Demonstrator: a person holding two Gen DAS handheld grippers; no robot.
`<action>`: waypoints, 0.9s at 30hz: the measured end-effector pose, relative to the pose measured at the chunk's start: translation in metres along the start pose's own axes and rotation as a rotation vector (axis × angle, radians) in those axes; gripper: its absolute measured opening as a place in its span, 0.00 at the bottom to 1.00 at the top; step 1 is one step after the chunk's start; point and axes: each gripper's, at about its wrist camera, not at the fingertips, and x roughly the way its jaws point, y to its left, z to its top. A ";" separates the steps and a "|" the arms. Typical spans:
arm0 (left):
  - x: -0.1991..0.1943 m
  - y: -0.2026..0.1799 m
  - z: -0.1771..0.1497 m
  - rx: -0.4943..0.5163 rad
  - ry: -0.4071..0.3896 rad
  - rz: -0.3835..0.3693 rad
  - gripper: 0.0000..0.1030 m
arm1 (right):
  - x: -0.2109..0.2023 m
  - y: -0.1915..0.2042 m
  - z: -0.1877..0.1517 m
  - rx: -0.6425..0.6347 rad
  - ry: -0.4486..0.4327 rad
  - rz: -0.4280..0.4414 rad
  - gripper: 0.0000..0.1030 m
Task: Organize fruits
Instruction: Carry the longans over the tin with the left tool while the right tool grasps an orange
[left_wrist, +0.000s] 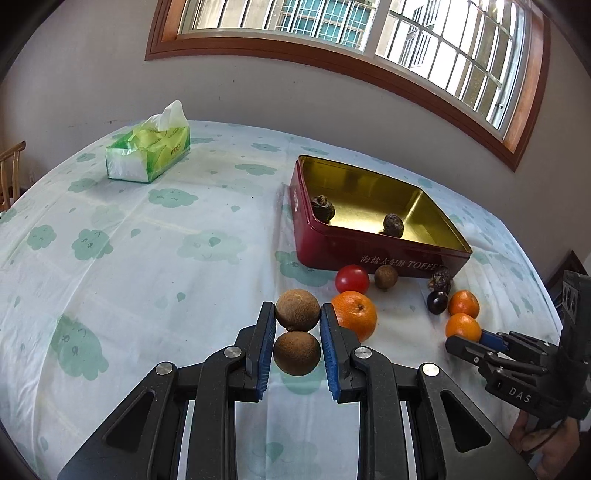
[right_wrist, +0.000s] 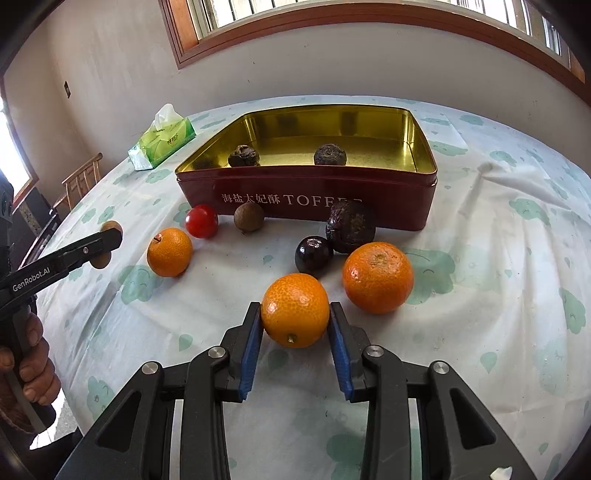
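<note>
Left wrist view: left gripper (left_wrist: 297, 314) is clamping a round brown fruit (left_wrist: 297, 309), likely for the red toffee tin (left_wrist: 369, 254) ahead. Right gripper (right_wrist: 295, 314) is squeezing a small orange mandarin (right_wrist: 294, 310) between blue pads, same goal probably.

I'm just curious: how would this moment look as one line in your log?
left gripper: closing on brown fruit | right gripper: closing on orange | tin: two dark fruits inside

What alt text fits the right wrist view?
The right gripper clasps an orange on the tablecloth, before a red tin holding two dark fruits. Other fruits lie between; the left gripper reaches in at left.
</note>
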 end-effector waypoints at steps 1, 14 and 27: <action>-0.004 -0.006 -0.001 0.016 -0.005 -0.001 0.24 | -0.004 0.001 -0.002 0.005 -0.006 0.002 0.32; -0.028 -0.043 0.007 0.075 -0.059 0.004 0.24 | -0.063 -0.001 -0.006 0.036 -0.125 0.010 0.32; -0.025 -0.057 0.027 0.100 -0.104 0.041 0.24 | -0.094 0.014 0.026 -0.024 -0.256 -0.003 0.32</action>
